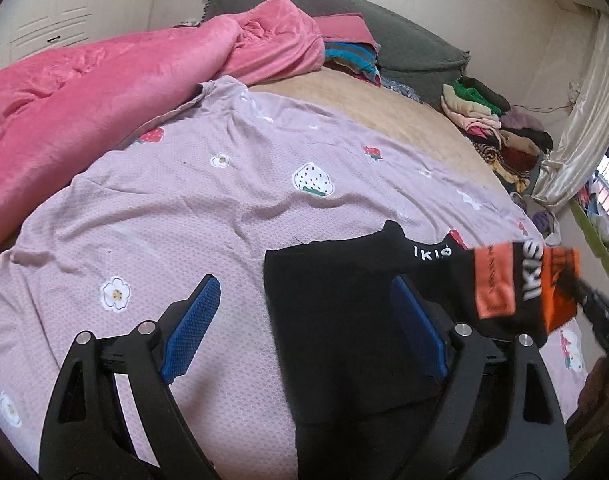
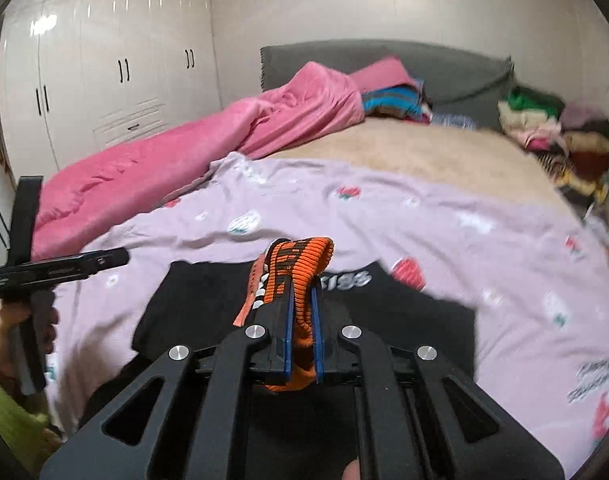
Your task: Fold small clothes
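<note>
A small black garment [image 1: 336, 304] with white lettering lies on the lilac sheet [image 1: 184, 208] with strawberry and flower prints. Its orange waistband [image 2: 300, 268] is lifted off the sheet, and my right gripper [image 2: 302, 296] is shut on it; in the left wrist view that waistband [image 1: 524, 284] hangs blurred at the right with the right gripper [image 1: 584, 292] behind it. My left gripper [image 1: 306, 320] stands open just above the garment's left part, one blue pad over the sheet and one over the black cloth. A hand holds this left gripper [image 2: 104, 260] at the left of the right wrist view.
A pink quilt [image 1: 104, 100] is bunched along the left of the bed. At the back are a grey headboard [image 1: 344, 12] and folded coloured clothes [image 1: 352, 58]. A pile of mixed clothes [image 1: 496, 128] sits at the right edge by a curtain [image 1: 584, 120]. White wardrobes [image 2: 104, 80] line the wall.
</note>
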A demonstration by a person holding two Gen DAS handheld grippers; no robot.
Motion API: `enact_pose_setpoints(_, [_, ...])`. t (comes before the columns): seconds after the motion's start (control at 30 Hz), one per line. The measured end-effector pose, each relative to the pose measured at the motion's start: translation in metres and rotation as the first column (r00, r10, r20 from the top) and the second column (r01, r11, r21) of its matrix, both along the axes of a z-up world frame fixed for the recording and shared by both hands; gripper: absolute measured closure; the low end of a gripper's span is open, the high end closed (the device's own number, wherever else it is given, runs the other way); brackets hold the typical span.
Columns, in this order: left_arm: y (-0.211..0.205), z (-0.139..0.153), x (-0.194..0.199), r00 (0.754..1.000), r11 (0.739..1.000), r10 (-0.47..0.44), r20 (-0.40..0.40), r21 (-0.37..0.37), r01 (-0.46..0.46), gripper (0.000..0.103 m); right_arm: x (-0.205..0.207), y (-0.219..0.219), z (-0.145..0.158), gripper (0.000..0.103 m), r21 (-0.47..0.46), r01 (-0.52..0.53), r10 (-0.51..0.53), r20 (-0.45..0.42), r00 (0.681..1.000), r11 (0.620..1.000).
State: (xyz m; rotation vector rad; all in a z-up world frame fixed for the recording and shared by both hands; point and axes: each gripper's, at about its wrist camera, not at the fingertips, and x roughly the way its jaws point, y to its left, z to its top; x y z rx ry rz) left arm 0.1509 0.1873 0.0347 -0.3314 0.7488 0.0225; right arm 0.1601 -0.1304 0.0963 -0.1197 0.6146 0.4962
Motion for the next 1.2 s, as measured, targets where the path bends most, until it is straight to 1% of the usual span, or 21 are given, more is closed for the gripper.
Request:
enact_pose_setpoints(0.1, [-0.006, -0.003, 0.003, 1.000, 1.000, -0.022, -0.008, 0.012, 0.022, 0.023, 0.008, -0.007, -0.006, 0.096, -0.046, 0.031, -0.031, 0.007, 0.999, 0.998])
enact_pose_setpoints(0.17, [-0.015, -0.005, 0.006, 0.999, 0.999, -0.046, -0.018, 0.025, 0.046, 0.023, 0.012, -0.014, -0.017, 0.096, -0.079, 0.063, -0.063, 0.003, 0.998, 0.995])
enact_pose_setpoints(0.3, [-0.036, -0.012, 0.010, 0.995, 0.994, -0.092, -0.032, 0.052, 0.093, 0.023, 0.015, -0.029, -0.038, 0.096, -0.084, 0.113, -0.117, -0.041, 0.992, 0.990])
enact_pose_setpoints(0.5, [-0.062, -0.028, 0.016, 0.986, 0.984, -0.153, -0.072, 0.083, 0.158, 0.023, 0.020, -0.040, -0.062, 0.096, -0.130, 0.174, -0.183, -0.061, 0.981, 0.976])
enact_pose_setpoints(0.73, [-0.077, -0.042, 0.019, 0.977, 0.976, -0.186, -0.104, 0.098, 0.196, 0.023, 0.021, -0.049, -0.077, 0.096, -0.141, 0.206, -0.219, -0.088, 0.972, 0.968])
enact_pose_setpoints(1.0, [-0.085, -0.050, 0.022, 0.975, 0.973, -0.185, -0.123, 0.115, 0.199, 0.023, 0.026, -0.052, -0.087, 0.096, -0.170, 0.240, -0.260, -0.103, 0.960, 0.956])
enact_pose_setpoints(1.1, [-0.086, -0.051, 0.023, 0.974, 0.972, -0.193, -0.122, 0.113, 0.206, 0.023, 0.028, -0.055, -0.092, 0.091, -0.192, 0.268, -0.292, -0.108, 0.950, 0.944])
enact_pose_setpoints(1.13, [-0.086, -0.050, 0.023, 0.973, 0.971, -0.195, -0.120, 0.113, 0.209, 0.023, 0.027, -0.055, -0.093, 0.086, -0.203, 0.281, -0.305, -0.098, 0.947, 0.938])
enact_pose_setpoints(1.17, [-0.087, -0.051, 0.023, 0.973, 0.971, -0.196, -0.120, 0.115, 0.210, 0.023, 0.025, -0.056, -0.093, 0.077, -0.220, 0.297, -0.320, -0.080, 0.944, 0.929])
enact_pose_setpoints(1.2, [-0.088, -0.051, 0.023, 0.973, 0.970, -0.197, -0.120, 0.118, 0.211, 0.023, 0.024, -0.057, -0.093, 0.073, -0.216, 0.300, -0.322, -0.076, 0.944, 0.929])
